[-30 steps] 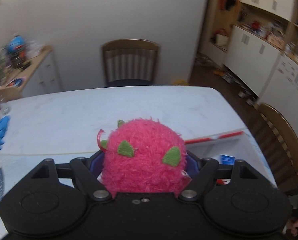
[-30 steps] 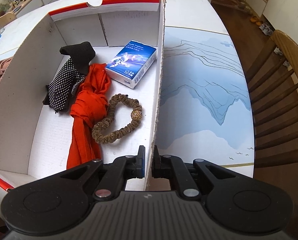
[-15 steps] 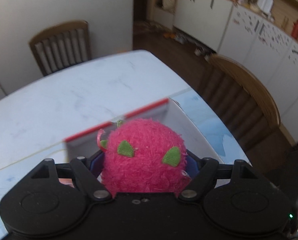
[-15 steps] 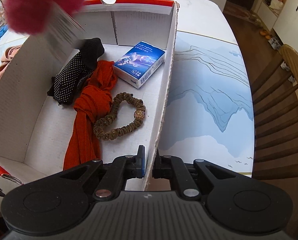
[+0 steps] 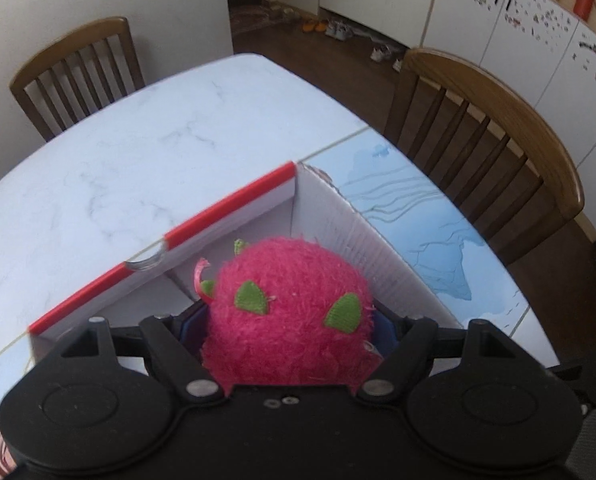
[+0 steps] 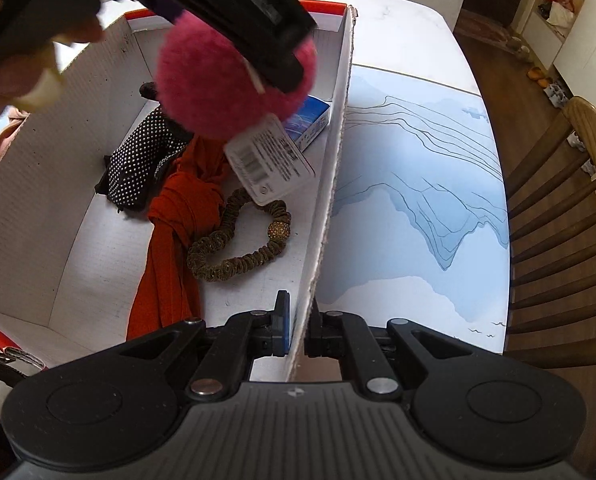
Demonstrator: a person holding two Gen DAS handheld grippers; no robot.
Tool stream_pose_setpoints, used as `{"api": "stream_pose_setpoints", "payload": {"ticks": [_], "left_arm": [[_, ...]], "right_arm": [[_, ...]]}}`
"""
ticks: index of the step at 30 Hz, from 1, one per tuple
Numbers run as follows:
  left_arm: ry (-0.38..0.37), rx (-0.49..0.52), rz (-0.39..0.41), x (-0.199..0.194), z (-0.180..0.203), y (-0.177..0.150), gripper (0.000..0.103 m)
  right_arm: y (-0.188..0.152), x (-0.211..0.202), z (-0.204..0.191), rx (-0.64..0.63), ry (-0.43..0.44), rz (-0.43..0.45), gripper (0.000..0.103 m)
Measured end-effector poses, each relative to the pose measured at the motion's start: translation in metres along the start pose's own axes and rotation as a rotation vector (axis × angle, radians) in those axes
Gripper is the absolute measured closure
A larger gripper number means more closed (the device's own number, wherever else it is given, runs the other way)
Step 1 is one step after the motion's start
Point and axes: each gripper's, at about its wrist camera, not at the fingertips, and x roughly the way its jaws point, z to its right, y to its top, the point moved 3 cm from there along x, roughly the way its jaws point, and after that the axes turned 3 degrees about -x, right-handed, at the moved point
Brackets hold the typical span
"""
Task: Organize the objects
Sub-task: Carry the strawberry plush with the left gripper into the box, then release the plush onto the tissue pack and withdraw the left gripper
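The left gripper (image 5: 289, 320) clenched the pink plush ball (image 5: 287, 312) above the box (image 6: 330, 184) for release, while the right gripper (image 6: 296, 330) pinched its 6 o'clock wall, steadying it.

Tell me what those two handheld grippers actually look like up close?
Both are matte black plastic. The right gripper has two rounded lobes with embossed circles, silver pivot pins, a ribbed grey centre panel and blue-edged pads. The left gripper has the same lobes, silver pins and blue pads, with two small screws on a smooth black centre.
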Motion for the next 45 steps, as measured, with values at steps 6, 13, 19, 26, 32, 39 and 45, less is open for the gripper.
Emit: {"api": "stream_pose_setpoints", "payload": {"ticks": [6, 13, 19, 26, 32, 39, 45], "left_arm": [[0.004, 0.033, -0.021, 0.018, 0.005, 0.004, 0.025], [-0.011, 0.035, -0.007, 0.019, 0.003, 0.005, 0.022], [-0.012, 0.033, 0.008, 0.008, -0.001, -0.001, 0.019], [-0.021, 0.018, 0.031, -0.002, -0.004, -0.002, 0.017], [-0.039, 0.01, 0.089, -0.031, -0.008, -0.005, 0.013], [-0.025, -0.042, 0.174, -0.08, -0.033, -0.026, 0.01], [0.027, -0.128, 0.212, -0.109, -0.074, -0.05, 0.01]], "right_arm": [[-0.001, 0.0, -0.002, -0.011, -0.005, 0.004, 0.097], [0.0, 0.0, -0.002, -0.009, -0.005, 0.004, 0.097], [0.0, -0.001, -0.002, 0.0, -0.005, 0.002, 0.097], [0.0, -0.001, -0.003, 0.013, -0.005, -0.002, 0.097], [0.0, -0.001, -0.002, 0.022, -0.004, -0.007, 0.097], [-0.003, -0.002, 0.0, 0.046, 0.002, -0.01, 0.097], [-0.005, -0.003, 0.003, 0.065, 0.008, -0.016, 0.098]]}}
